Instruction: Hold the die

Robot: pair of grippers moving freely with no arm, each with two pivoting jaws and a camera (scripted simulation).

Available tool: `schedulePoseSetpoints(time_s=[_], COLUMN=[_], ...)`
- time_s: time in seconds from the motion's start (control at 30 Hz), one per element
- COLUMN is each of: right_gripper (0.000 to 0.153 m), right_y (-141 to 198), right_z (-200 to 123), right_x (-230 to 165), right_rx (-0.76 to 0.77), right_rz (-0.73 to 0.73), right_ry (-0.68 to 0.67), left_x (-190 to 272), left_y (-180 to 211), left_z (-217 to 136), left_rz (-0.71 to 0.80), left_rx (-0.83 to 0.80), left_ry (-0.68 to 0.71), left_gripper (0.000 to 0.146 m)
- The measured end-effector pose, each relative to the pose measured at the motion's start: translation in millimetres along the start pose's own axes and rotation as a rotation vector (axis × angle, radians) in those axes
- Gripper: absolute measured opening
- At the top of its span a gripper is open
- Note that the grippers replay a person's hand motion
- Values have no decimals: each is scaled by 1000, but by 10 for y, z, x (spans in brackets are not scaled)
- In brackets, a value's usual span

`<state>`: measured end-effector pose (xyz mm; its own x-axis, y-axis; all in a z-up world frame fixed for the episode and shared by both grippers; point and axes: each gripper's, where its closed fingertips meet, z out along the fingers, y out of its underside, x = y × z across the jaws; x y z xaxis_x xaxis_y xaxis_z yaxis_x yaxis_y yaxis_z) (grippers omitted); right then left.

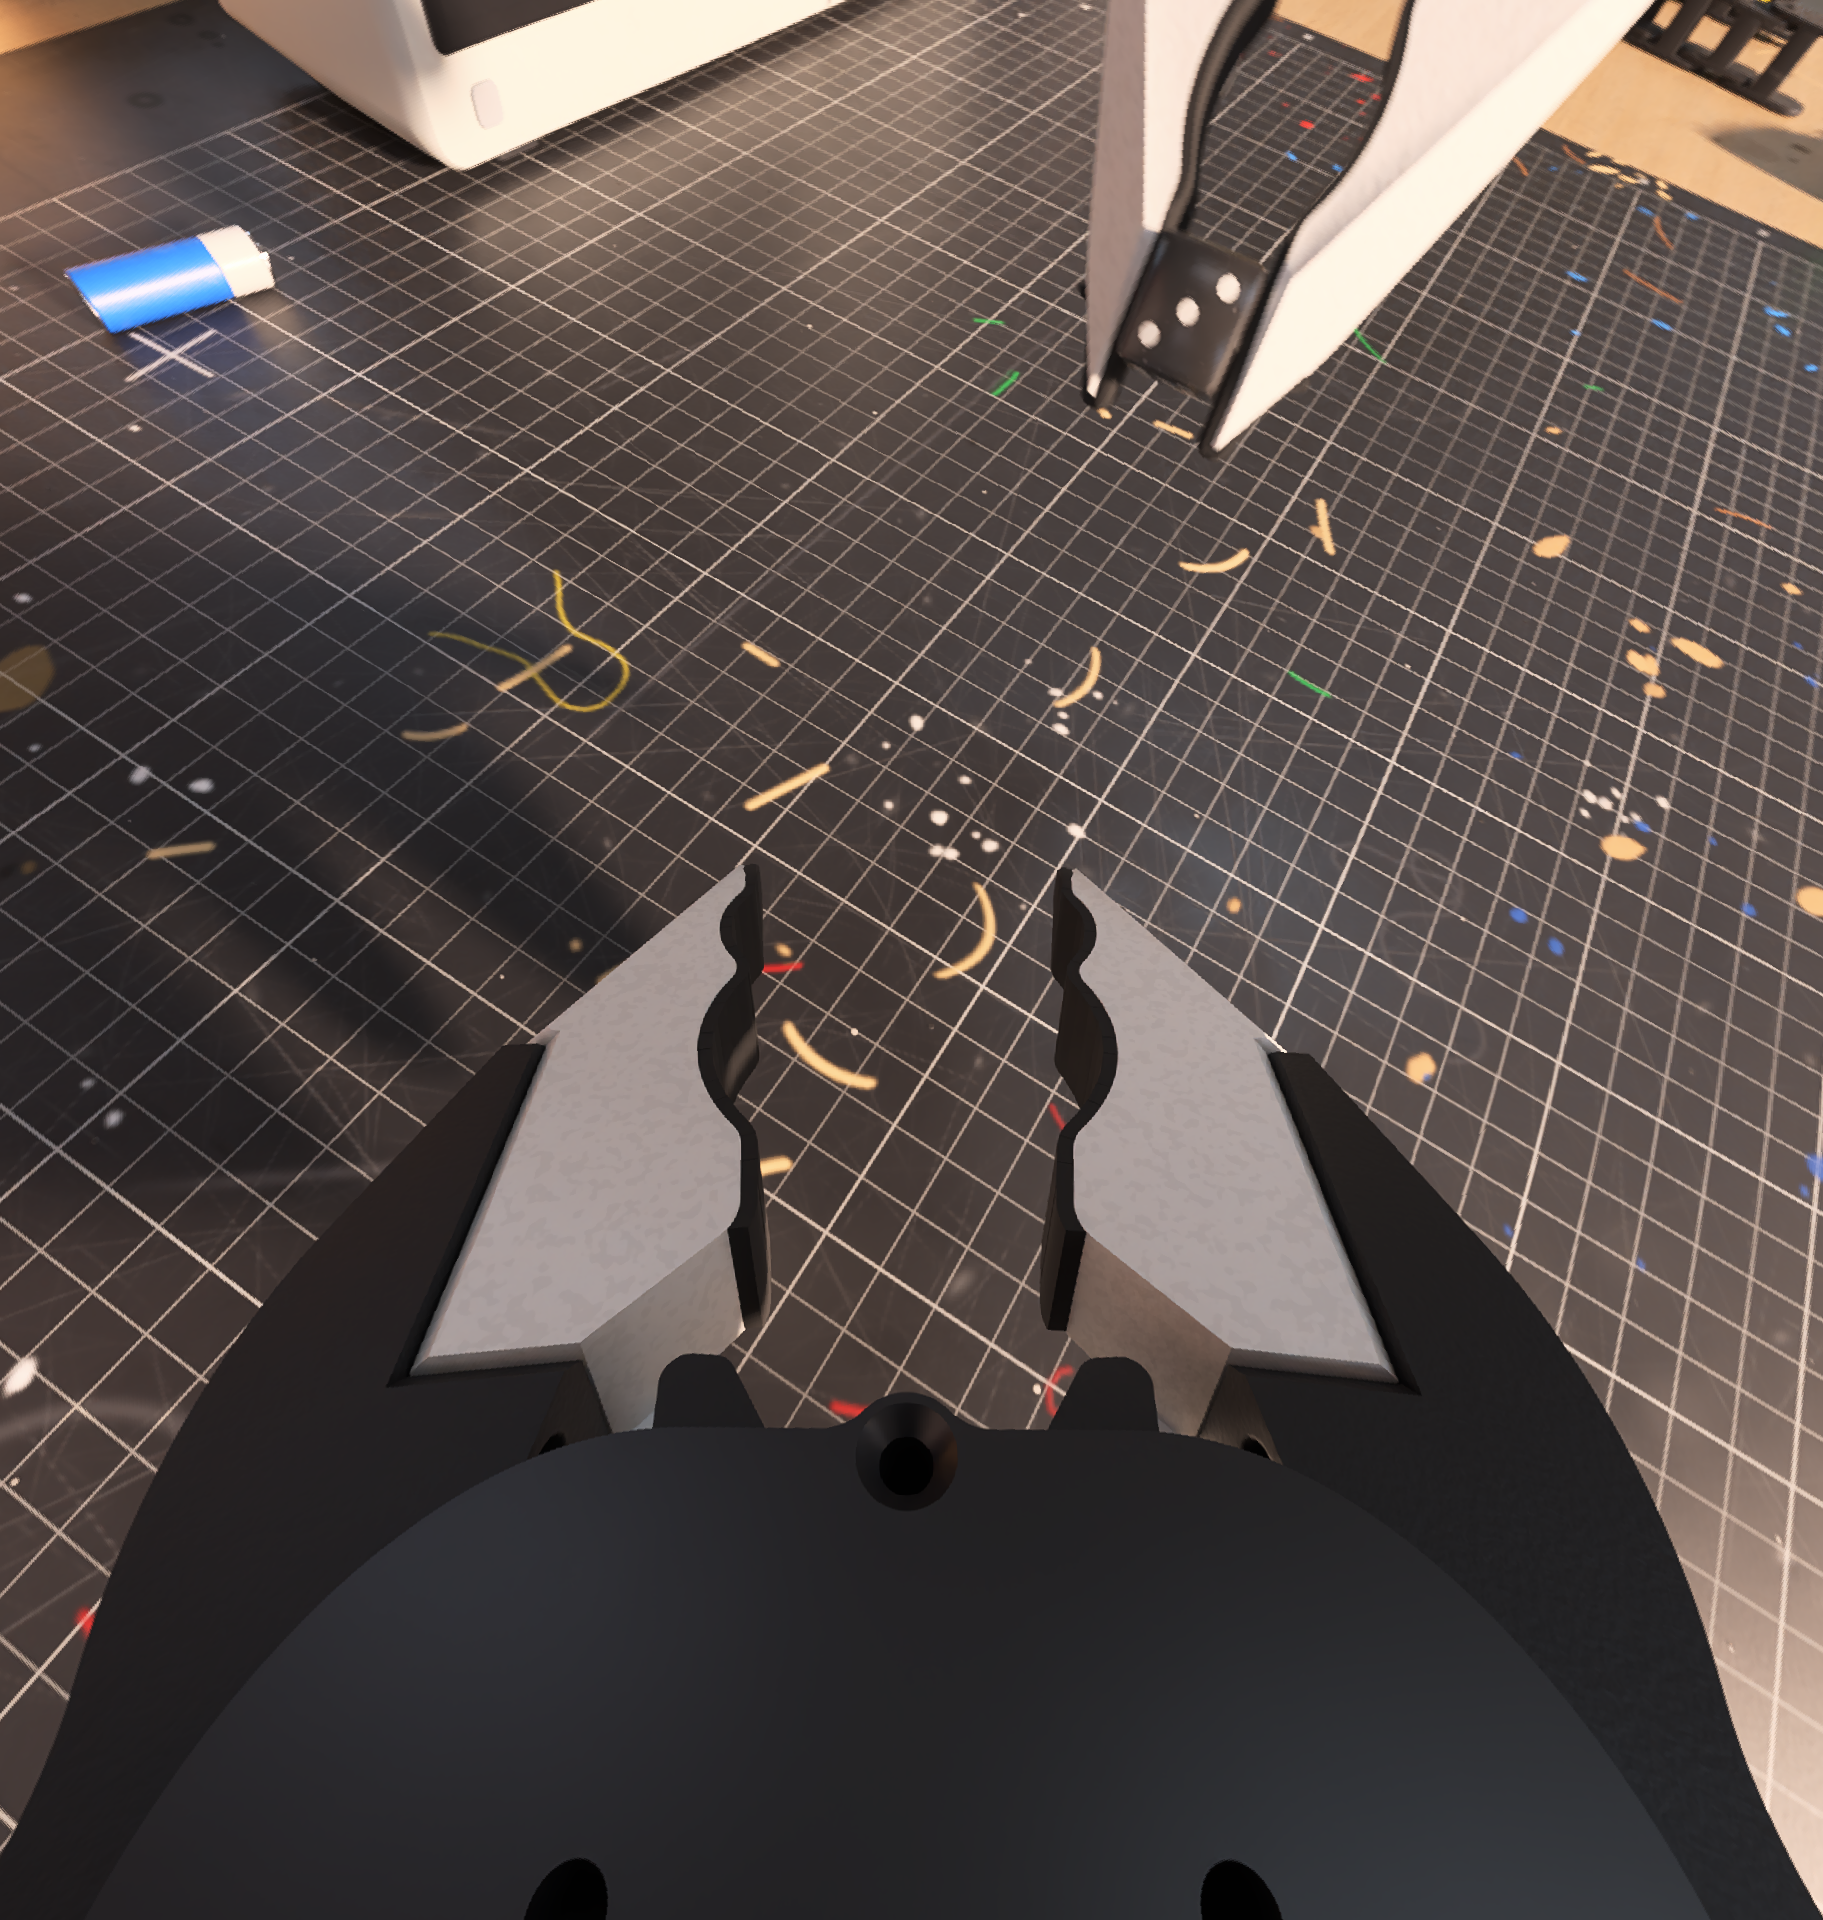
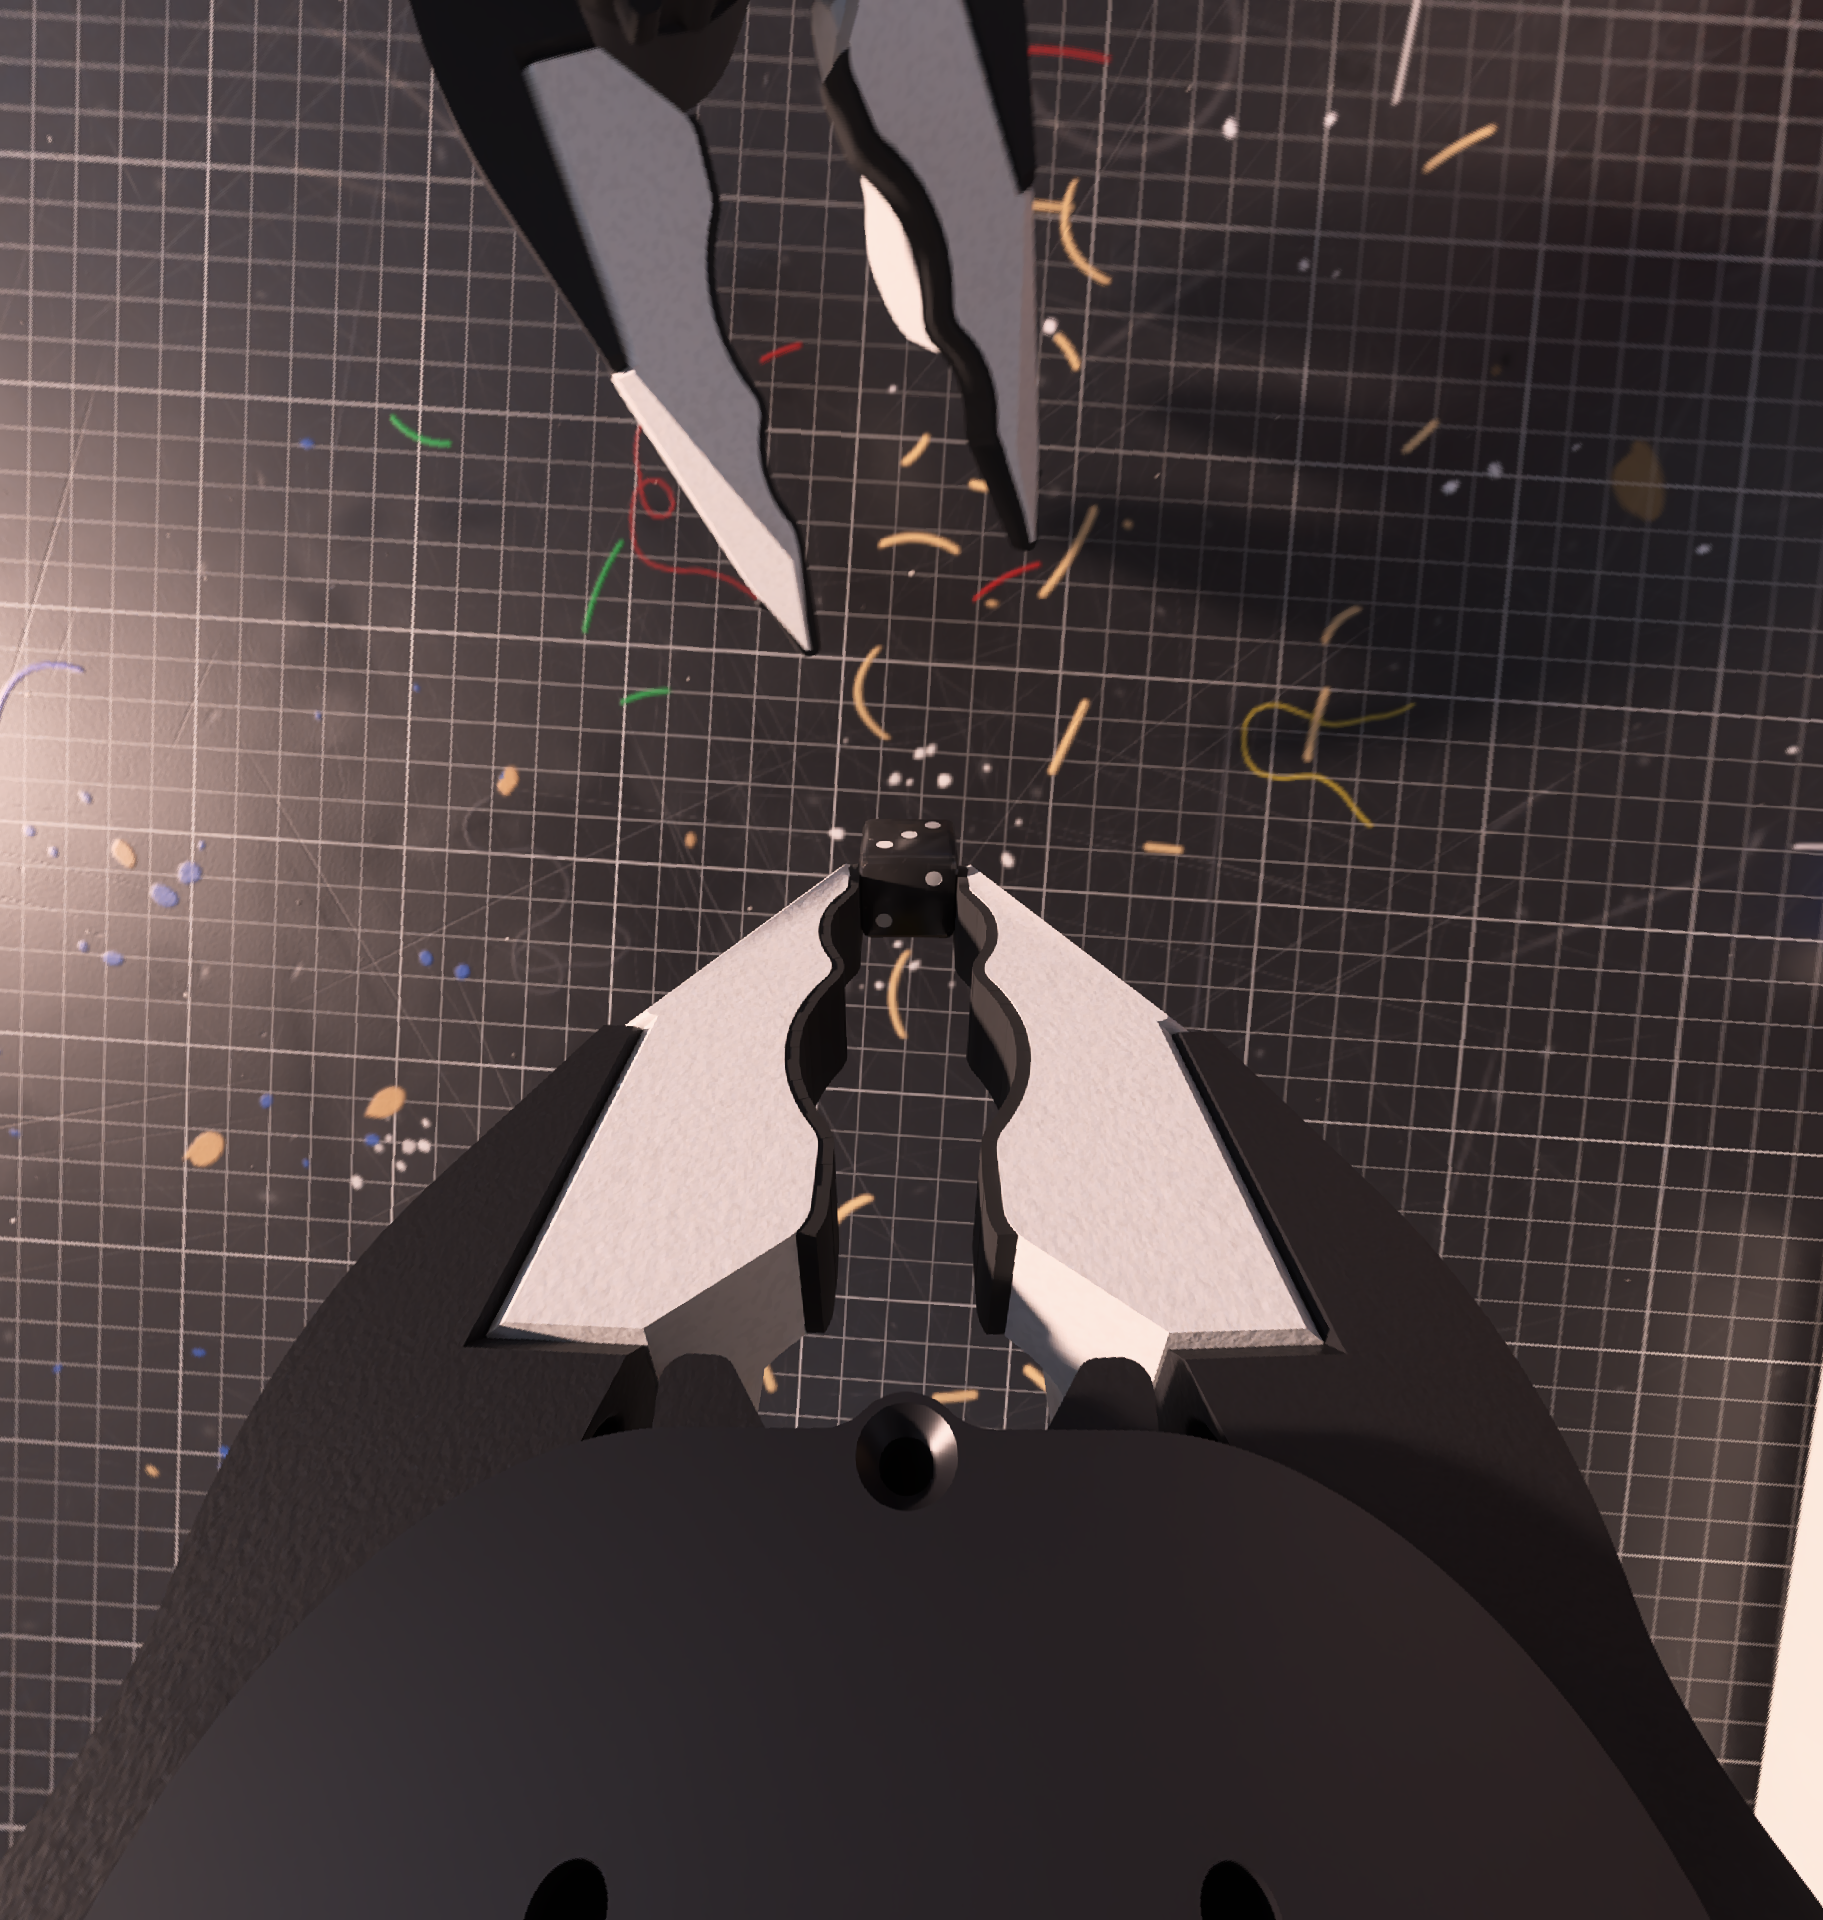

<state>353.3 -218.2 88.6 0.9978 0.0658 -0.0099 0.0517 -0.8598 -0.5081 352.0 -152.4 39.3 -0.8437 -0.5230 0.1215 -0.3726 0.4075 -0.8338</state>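
Die first: the small black cube with white pips [image 2: 907, 883] sits pinched between the very tips of my right gripper [image 2: 907, 883], and in the left wrist view it appears just clear of the dark gridded cutting mat [image 1: 471, 935], though I cannot be sure the fingertips are off the surface. My right tongs are closed narrow on it, with the black wavy pads [image 2: 974, 935] touching its two opposite sides. My left gripper [image 1: 907, 883] hangs spread wide and empty, well apart from the die and pointing toward it.

To hold well, I judge I should keep the squeeze steady and not tilt the wrist, because the grip is at the extreme tip of the pads and the cube's rounded corners and smooth faces could let it twist out. I would leave the left tongs where they are.

The fingers are pale matte plates with a fine grain, edged in black scalloped rubber. The mat is scuffed and flecked with paint spots and tan shavings. A blue and white cylinder-like eraser [image 1: 169, 278] lies far to the left, near a glossy white box [image 1: 533, 73].
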Motion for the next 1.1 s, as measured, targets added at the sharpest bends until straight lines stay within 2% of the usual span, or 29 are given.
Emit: schedulePoseSetpoints(time_s=[0.17, 0.23, 0.33, 0.43, 0.53, 0.6, 0.67, 0.73, 0.93, 1.03, 1.1], right_gripper=[16, 16, 16, 16, 16, 16, 16, 16, 16, 16, 16], right_y=[121, 123, 82, 85, 106, 100, 81, 62, 36, 25, 28], right_z=[76, 61, -16, -70, -88, -95, -100, -101, -98, -119, -124], right_x=[-41, -56, -64, -39, -44, -60, -74, -65, 73, 90, 84], right_rx=[-53, -54, -21, -3, 3, 15, 42, 75, 153, 168, 169], right_rz=[-9, -19, -27, -16, -10, -6, -2, 4, 43, 44, 39], right_ry=[6, 12, 21, 30, 39, 54, 70, 84, 79, 69, 69], left_x=[7, 77, 347, 514, 425, 309, 264, 162, 51, 75, 38], left_y=[114, 150, -50, -438, -764, -804, -651, -529, -600, -763, -835], left_z=[-103, -252, -432, -603, -646, -555, -421, -296, -139, -201, -221], left_rz=[-127, -89, 100, 349, 561, 648, 615, 598, 592, 612, 661], left_rx=[-70, -124, -73, -60, -209, -369, -518, -583, -543, -546, -598], left_ry=[-88, -150, -139, -108, -80, -43, 61, 66, -19, -2, -9], left_gripper=[51, 51, 45, 44, 46, 47, 46, 40, 31, 34, 42])
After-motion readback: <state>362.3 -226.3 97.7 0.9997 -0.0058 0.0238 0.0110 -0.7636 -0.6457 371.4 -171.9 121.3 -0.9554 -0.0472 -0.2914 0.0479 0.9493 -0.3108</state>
